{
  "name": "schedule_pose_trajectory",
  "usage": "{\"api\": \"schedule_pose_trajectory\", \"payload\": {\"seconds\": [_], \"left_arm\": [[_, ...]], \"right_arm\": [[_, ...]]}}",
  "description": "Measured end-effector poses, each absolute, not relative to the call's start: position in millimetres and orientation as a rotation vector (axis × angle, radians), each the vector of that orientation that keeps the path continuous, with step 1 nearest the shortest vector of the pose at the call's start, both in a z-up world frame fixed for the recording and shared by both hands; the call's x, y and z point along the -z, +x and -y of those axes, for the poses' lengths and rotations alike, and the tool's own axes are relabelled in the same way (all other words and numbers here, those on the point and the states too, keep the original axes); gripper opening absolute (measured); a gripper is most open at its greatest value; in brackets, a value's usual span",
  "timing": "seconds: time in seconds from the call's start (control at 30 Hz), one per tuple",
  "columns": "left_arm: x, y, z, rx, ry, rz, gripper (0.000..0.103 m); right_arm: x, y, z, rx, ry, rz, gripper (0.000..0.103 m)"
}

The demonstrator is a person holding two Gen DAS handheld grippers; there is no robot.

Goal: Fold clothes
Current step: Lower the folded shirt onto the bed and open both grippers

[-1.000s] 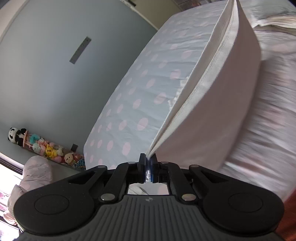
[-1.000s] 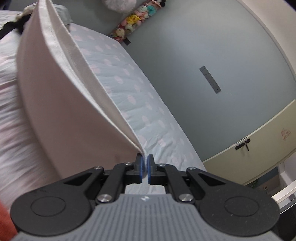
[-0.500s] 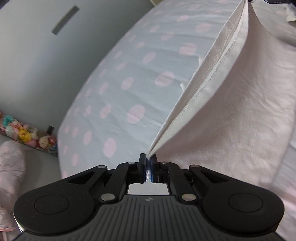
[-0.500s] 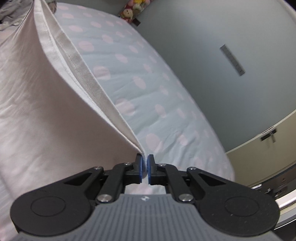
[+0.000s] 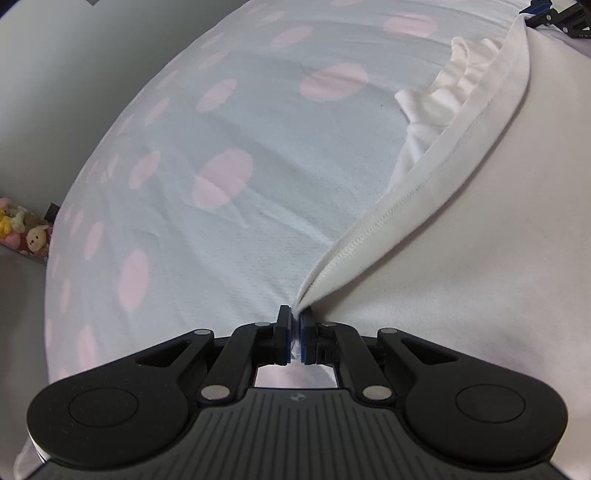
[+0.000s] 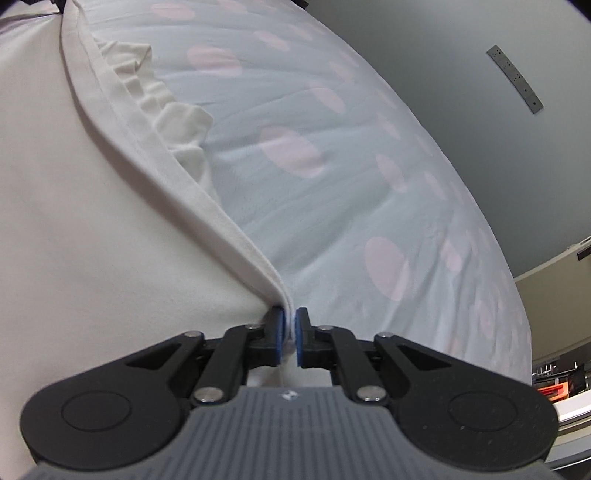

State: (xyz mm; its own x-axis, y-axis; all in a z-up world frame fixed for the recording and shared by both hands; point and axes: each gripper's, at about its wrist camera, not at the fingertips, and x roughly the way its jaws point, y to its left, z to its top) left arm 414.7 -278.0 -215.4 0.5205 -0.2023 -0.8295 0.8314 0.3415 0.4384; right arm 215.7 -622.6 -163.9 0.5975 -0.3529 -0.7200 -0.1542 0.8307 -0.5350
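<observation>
A pale pink garment (image 5: pixel 461 258) lies low over the bed, its doubled hemmed edge (image 5: pixel 406 192) stretched between my two grippers. My left gripper (image 5: pixel 295 325) is shut on one corner of that hem. My right gripper (image 6: pixel 290 325) is shut on the other corner; the garment (image 6: pixel 92 240) fills the left of its view. A bunched white part of the garment (image 5: pixel 443 92) sticks out from under the hem; it also shows in the right wrist view (image 6: pixel 173 118). The right gripper shows at the top right of the left wrist view (image 5: pixel 554 14).
The bed cover (image 5: pixel 221 147) is light blue with pink dots and spreads out beyond the hem. A grey wall (image 6: pixel 480 74) stands behind the bed. Stuffed toys (image 5: pixel 22 229) sit on the floor at the far left. A cream cabinet (image 6: pixel 554 266) is at the right.
Both grippers have come down toward the bed with the hem. The garment hung as a tall raised fold before; now it lies low on the cover, with the white part bunched under it.
</observation>
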Motion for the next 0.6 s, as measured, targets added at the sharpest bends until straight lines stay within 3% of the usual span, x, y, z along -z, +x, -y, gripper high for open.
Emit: {"api": "schedule_pose_trajectory", "payload": {"seconds": [0.13, 0.27, 0.3, 0.6], "left_arm": [[211.8, 419.7, 265.4, 0.747, 0.881, -0.771, 0.009], [201.5, 427.3, 256.0, 0.684, 0.758, -0.79, 0.022], [198.5, 429.3, 253.9, 0.67, 0.726, -0.803, 0.023], [153.9, 408.6, 235.0, 0.554, 0.618, -0.781, 0.026]], "right_arm": [[164.2, 224.0, 634.9, 0.147, -0.489, -0.927, 0.015], [157.2, 230.7, 653.6, 0.228, -0.29, -0.907, 0.026], [154.3, 231.4, 659.7, 0.258, -0.225, -0.9, 0.03], [103.9, 192.3, 680.2, 0.363, 0.161, -0.797, 0.033]]}}
